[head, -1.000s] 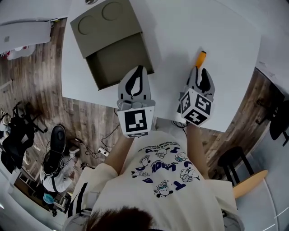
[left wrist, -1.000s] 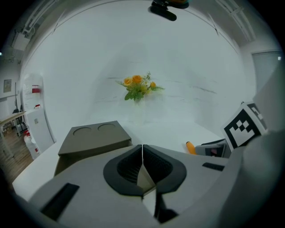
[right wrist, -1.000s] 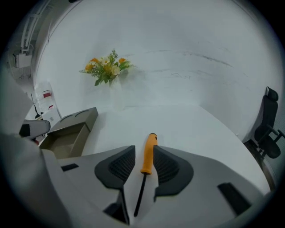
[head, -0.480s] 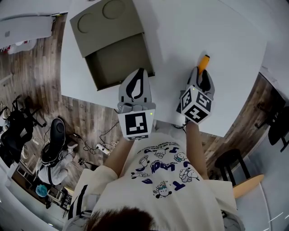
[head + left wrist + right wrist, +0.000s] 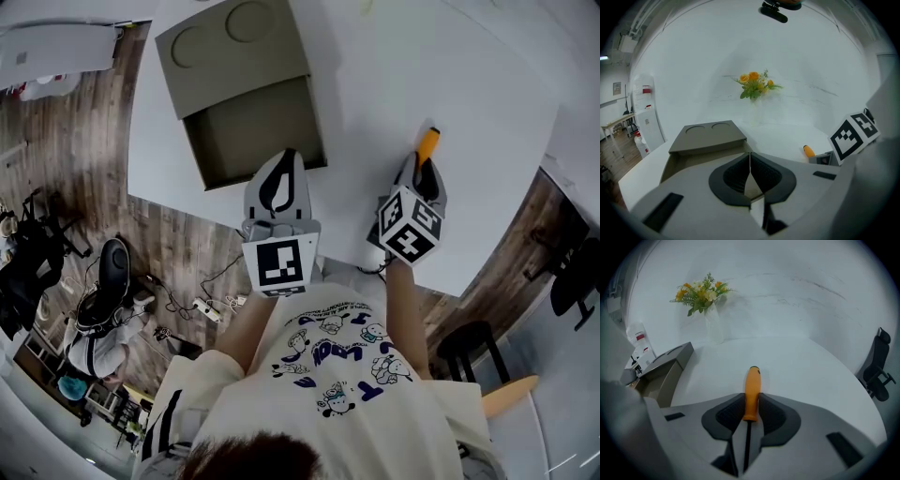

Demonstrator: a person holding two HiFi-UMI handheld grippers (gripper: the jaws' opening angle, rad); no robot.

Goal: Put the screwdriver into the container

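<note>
Orange-handled screwdriver on the white table, its handle grasped between the pads of the right gripper, whose jaws have just been closing. Left gripper clenched and empty, near the grey container.

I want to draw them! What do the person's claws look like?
Both the left claw and right claw are light grey with black ribbed pads, each carrying a white cube with black square markers. The T-shirt is cream, short-sleeved.
</note>
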